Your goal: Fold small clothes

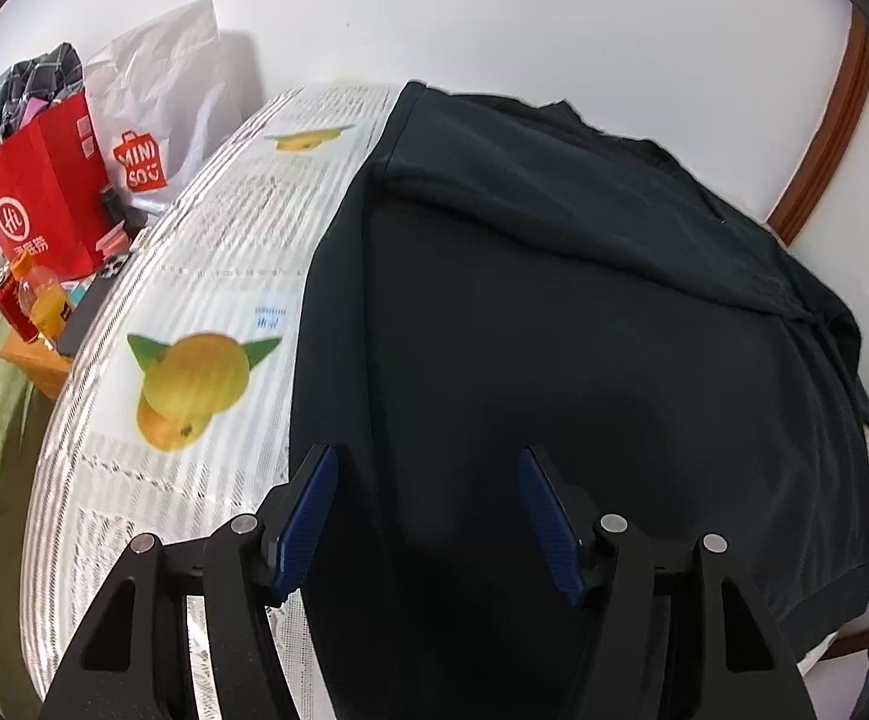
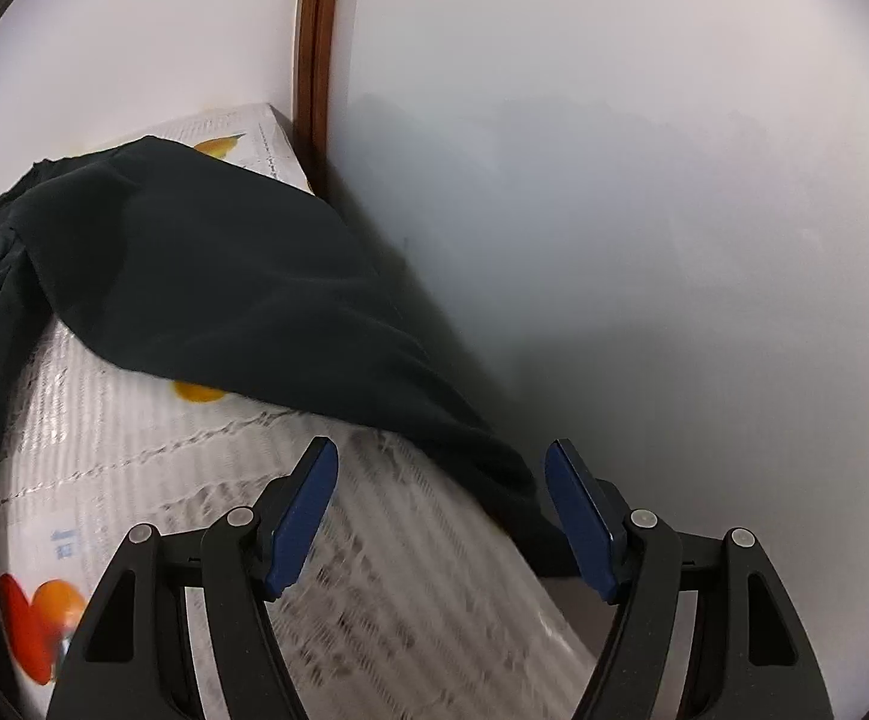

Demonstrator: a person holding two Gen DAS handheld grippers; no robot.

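A black garment [image 1: 584, 324] lies spread over a table covered with a white striped cloth printed with oranges [image 1: 194, 300]. My left gripper [image 1: 425, 462] is open and empty, just above the garment's near left part. In the right wrist view a black sleeve [image 2: 266, 300] runs toward the table's right edge and hangs over it. My right gripper [image 2: 441, 459] is open and empty, with the sleeve's end between and just beyond its blue pads [image 2: 302, 516].
A red paper bag [image 1: 44, 198], a white Miniso bag [image 1: 146, 114] and an orange drink bottle [image 1: 44, 300] stand on a wooden side table at the left. White walls and a brown wooden trim [image 2: 314, 42] close in behind and to the right.
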